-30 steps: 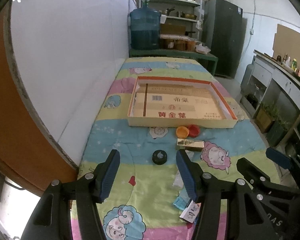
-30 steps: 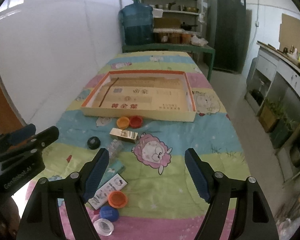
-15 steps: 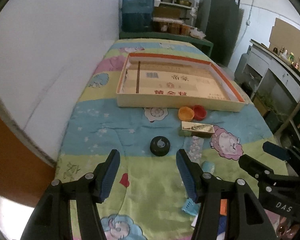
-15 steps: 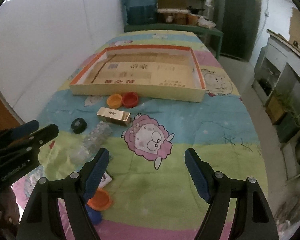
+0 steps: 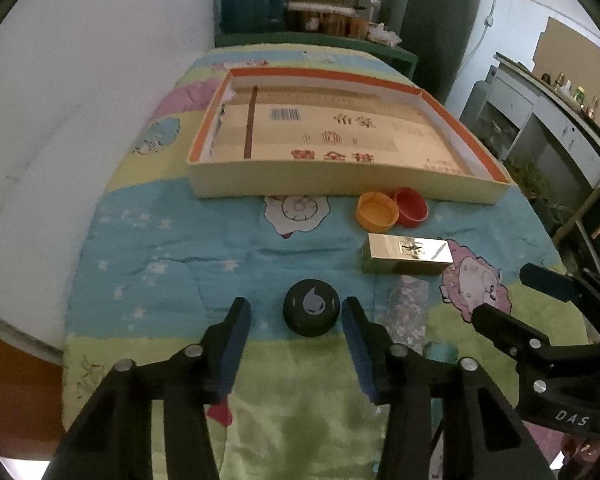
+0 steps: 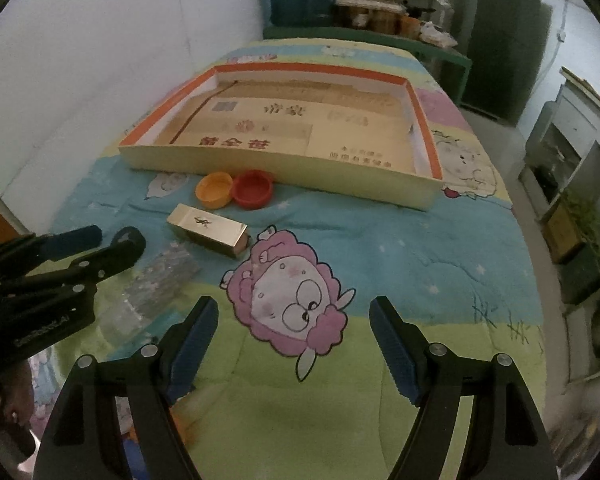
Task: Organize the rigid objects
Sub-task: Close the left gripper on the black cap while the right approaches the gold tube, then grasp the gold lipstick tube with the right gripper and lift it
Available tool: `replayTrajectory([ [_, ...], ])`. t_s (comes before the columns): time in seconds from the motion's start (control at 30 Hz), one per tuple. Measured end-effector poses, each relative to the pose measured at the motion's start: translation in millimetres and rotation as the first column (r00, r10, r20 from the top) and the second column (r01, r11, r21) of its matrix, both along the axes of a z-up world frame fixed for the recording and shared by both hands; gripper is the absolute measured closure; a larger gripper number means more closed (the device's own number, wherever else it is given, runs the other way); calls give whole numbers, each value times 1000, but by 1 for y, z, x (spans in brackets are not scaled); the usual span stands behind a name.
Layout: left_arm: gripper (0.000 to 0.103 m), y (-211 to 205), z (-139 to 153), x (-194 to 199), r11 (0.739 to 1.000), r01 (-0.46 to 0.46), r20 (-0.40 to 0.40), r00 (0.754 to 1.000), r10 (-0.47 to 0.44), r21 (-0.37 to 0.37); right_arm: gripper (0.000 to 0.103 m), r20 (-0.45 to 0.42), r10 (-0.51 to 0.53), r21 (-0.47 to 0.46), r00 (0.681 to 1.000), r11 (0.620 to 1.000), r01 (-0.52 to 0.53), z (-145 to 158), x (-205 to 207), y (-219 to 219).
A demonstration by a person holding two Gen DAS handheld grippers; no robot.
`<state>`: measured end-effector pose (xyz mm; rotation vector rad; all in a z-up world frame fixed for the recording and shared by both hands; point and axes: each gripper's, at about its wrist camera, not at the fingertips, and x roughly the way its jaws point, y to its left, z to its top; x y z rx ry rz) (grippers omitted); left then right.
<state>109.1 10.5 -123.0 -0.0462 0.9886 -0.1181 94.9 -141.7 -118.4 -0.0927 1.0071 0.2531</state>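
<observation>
Both wrist cameras look steeply down along their fingers, close over the quilt (image 5: 148,240). The left faces it from the wall side, the right beside it. Both share the tray (image 5: 340,188) and gold box (image 6: 208,236).

Gold box (image 5: 406,255) and clear bottle (image 5: 407,307) crowd black cap's (image 5: 311,307) right.

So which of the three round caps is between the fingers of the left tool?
The black cap with the pale drop mark. The closing left tool frames it; the orange cap and red cap sit by the box.

Black cap (image 5: 311,313), orange-rimmed tray (image 5: 340,190)
</observation>
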Motion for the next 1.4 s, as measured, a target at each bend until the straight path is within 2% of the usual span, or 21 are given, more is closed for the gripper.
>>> replayTrajectory([
  [0.17, 72, 1, -1, 4, 1000, 7, 21, 1000, -8, 6, 24, -13, 51, -19, 999, 999, -51, -7, 9, 6],
  [0.43, 73, 5, 0, 6, 1000, 11, 25, 1000, -11, -20, 25, -1, 206, -62, 979, 977, -206, -15, 30, 27],
  [0.6, 73, 8, 4, 6, 999, 2, 28, 1000, -1, -38, 31, 12, 336, -67, 942, 940, -334, -15, 46, 42],
  [0.7, 73, 12, 7, 6, 998, -4, 32, 999, 6, -56, 38, 6, 402, -60, 916, 914, -401, -15, 54, 50],
  [0.77, 73, 12, 9, 7, 998, -5, 33, 999, 7, -59, 54, -1, 441, -36, 897, 897, -441, -14, 57, 55],
  [0.83, 73, 12, 10, 7, 999, -16, 42, 999, 17, -37, 65, -5, 460, -33, 888, 888, -460, -14, 57, 60],
  [0.97, 73, 17, 12, 8, 999, -26, 49, 998, 28, -45, 81, -16, 471, -5, 882, 882, -471, -13, 53, 62],
  [1.17, 73, 20, 16, 7, 998, -25, 60, 998, 29, -56, 85, -24, 419, 83, 908, 906, -416, -11, 50, 53],
  [1.4, 73, 21, 29, 0, 997, -18, 78, 997, 24, -74, 85, 15, 362, 128, 932, 924, -361, 7, 35, 42],
])
